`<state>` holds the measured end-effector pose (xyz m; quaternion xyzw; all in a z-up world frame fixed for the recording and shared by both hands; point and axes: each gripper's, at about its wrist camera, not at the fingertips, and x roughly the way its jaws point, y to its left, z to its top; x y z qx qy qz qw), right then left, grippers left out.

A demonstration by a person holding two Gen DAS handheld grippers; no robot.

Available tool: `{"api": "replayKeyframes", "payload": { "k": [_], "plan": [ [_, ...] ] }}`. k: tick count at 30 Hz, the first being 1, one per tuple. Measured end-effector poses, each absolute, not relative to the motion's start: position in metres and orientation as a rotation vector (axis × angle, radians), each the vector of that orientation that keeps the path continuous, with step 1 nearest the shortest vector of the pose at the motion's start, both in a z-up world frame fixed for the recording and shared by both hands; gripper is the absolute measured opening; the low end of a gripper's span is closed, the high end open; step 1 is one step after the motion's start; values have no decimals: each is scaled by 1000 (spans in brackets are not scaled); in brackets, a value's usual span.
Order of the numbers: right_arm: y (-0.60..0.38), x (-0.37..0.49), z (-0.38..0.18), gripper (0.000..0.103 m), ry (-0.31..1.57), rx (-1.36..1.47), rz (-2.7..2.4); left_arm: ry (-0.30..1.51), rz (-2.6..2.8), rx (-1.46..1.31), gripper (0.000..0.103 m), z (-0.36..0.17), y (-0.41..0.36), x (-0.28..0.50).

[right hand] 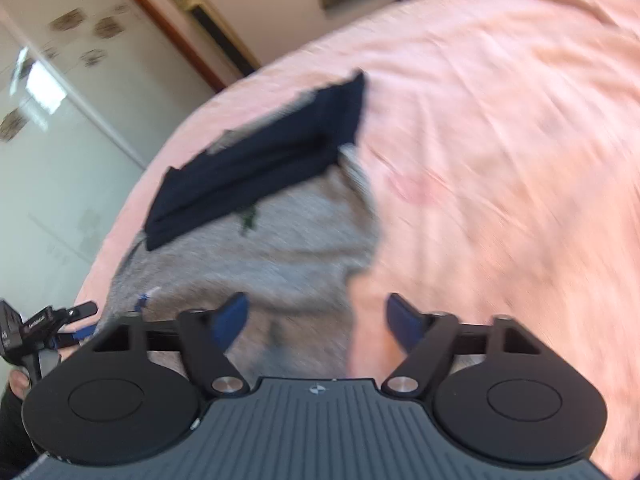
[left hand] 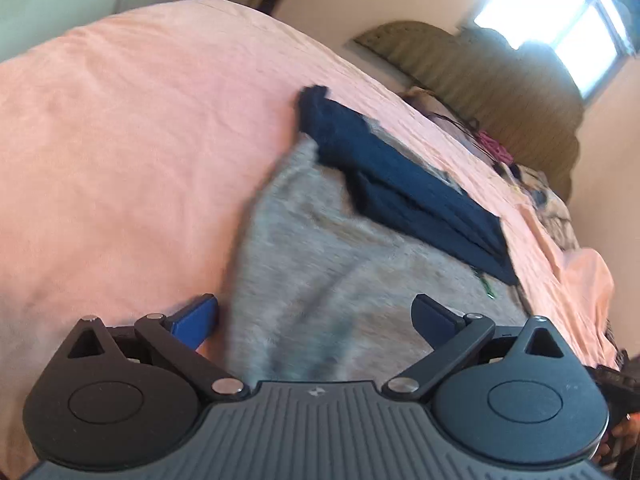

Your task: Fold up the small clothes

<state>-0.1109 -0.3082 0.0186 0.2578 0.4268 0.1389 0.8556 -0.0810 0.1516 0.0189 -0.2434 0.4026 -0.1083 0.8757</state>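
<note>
A small grey garment [left hand: 320, 248] lies flat on the pink bedsheet [left hand: 120, 140], blurred in both views. A folded navy cloth [left hand: 400, 184] lies across its far end. My left gripper [left hand: 316, 308] hovers over the grey garment's near left edge, open wide, with cloth under the gap and neither pad pressing it. In the right wrist view the grey garment [right hand: 272, 248] and the navy cloth [right hand: 260, 160] sit ahead and to the left. My right gripper [right hand: 320, 312] stands open over the garment's near right edge, its left finger [right hand: 234, 316] above grey cloth and its right finger [right hand: 404, 318] above the sheet.
A padded olive headboard [left hand: 480, 68] and a bright window [left hand: 560, 12] stand beyond the bed. A heap of mixed clothes [left hand: 532, 184] lies near the headboard. Pale wardrobe doors [right hand: 60, 120] stand past the bed's far edge. The other gripper and a hand [right hand: 24, 344] show at the left.
</note>
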Motion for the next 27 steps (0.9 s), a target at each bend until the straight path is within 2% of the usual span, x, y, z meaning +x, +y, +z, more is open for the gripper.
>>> {"api": "replayKeyframes", "payload": {
  "k": [1, 3, 4, 5, 6, 11, 14, 17, 19, 20, 21, 22, 23, 24, 27],
  "plan": [
    [-307, -111, 17, 56, 908, 558, 318, 857, -278, -526, 90, 18, 147, -79],
    [-300, -107, 10, 21, 970, 598, 387, 896, -322, -529, 51, 15, 134, -78],
    [-293, -106, 4, 16, 997, 583, 400, 912, -305, -502, 36, 14, 131, -75],
    [-291, -105, 2, 10, 990, 572, 404, 934, -274, -469, 8, 12, 130, -73],
    [-290, -104, 2, 10, 991, 578, 407, 952, -263, -473, 7, 12, 134, -71],
    [-297, -123, 25, 10, 962, 566, 496, 883, -287, -408, 6, 42, 152, -91],
    [-315, -138, 27, 9, 989, 504, 411, 938, -211, -340, 6, 26, 164, -91],
    [-333, -143, 14, 8, 985, 608, 390, 950, -218, -480, 8, 14, 183, -97],
    [-332, -149, 20, 19, 952, 613, 370, 967, -264, -528, 14, 17, 184, -107],
    [-330, -152, 26, 37, 929, 603, 357, 967, -286, -546, 26, 17, 184, -113],
    [-328, -156, 31, 55, 914, 594, 356, 971, -311, -570, 46, 17, 182, -123],
    [-324, -160, 38, 57, 901, 585, 387, 969, -337, -591, 56, 16, 180, -132],
    [-316, -161, 42, 56, 901, 578, 432, 956, -360, -611, 73, 16, 179, -141],
    [-309, -164, 46, 56, 908, 567, 475, 944, -372, -636, 78, 17, 177, -150],
    [-276, -174, 58, 56, 958, 488, 625, 965, -422, -712, 78, 11, 164, -167]
  ]
}}
